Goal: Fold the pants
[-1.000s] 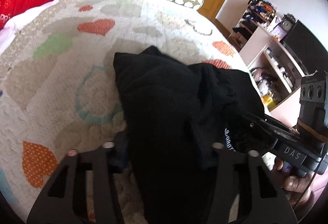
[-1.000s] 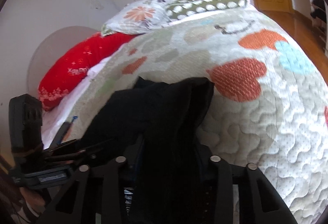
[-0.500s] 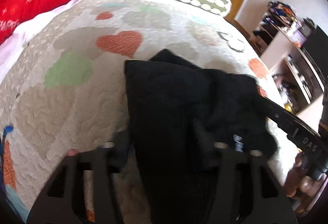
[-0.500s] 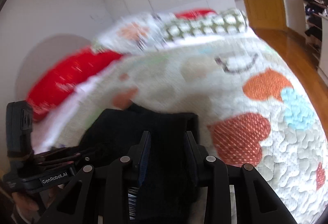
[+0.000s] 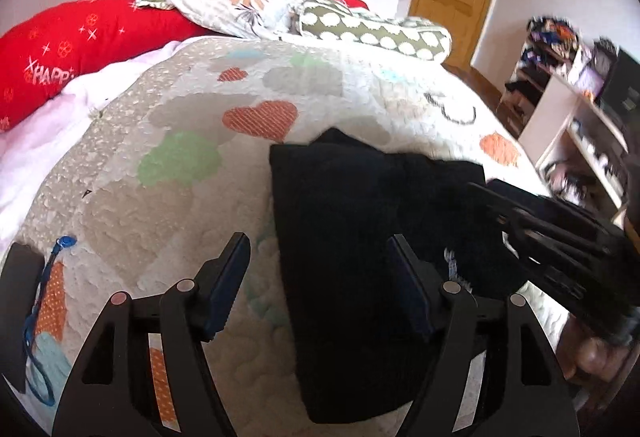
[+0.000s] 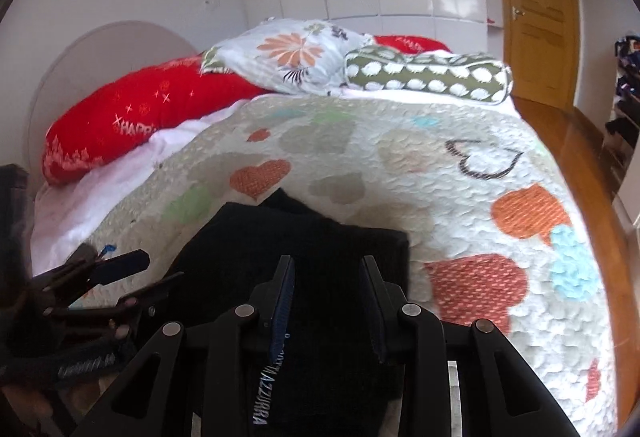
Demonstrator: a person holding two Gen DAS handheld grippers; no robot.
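**Pants mostly folded, last release under way**

Pants (image 5: 360, 245), black, lay on the bed's heart-patterned quilt (image 5: 168, 237) as a compact, roughly rectangular stack with its near end hanging toward the cameras. Going left to right in the left wrist view, the left gripper (image 5: 318, 257) stood with its fingers spread wide, having just been opening; its left finger was over bare quilt and its right finger over the cloth, neither pressing on it, so it had released the fabric. Further right, the right gripper (image 6: 326, 283) sat over the stack with its fingers narrow. In its own view black cloth filled the gap between them, and a lettered waistband strip ran just below; it looked clenched on a fold of the pants. Judging by the tidy outline, the main folds seemed done. What remained was probably for the right gripper to let go and perhaps smooth or square the stack.
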